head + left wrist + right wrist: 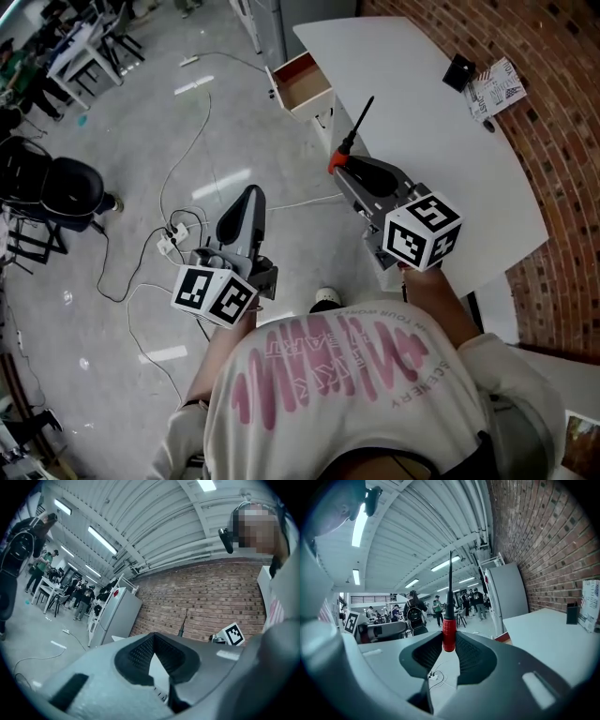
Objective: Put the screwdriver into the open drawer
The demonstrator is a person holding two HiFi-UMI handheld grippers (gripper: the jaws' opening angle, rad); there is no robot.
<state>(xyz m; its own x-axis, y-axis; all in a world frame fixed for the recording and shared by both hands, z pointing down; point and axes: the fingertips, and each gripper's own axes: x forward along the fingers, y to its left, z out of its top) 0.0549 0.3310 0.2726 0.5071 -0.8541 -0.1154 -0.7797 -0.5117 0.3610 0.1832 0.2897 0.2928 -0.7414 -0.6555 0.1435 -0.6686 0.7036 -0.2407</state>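
- Two tools are held out in front of a person in a white shirt [328, 375] with pink print.
- The left tool [251, 192] [153, 637] hangs over the floor [112, 122]. Its jaws meet at the tips with nothing between them.
- The right tool [347, 169] [449, 641] sits by the near edge of the white bench [441, 141]. Its pads are clamped on the red handle of the screwdriver [352, 136] [449, 634].
- The screwdriver's dark shaft points away from the person, toward the drawer [302, 82].
- The drawer stands pulled open beyond the shaft's tip, well apart from it, with its wooden inside showing.
- A power strip [169, 242] with cables lies on the floor, left of the left tool.
- On the bench's far end, a small black box [458, 71] stands near the brick wall [562, 112].
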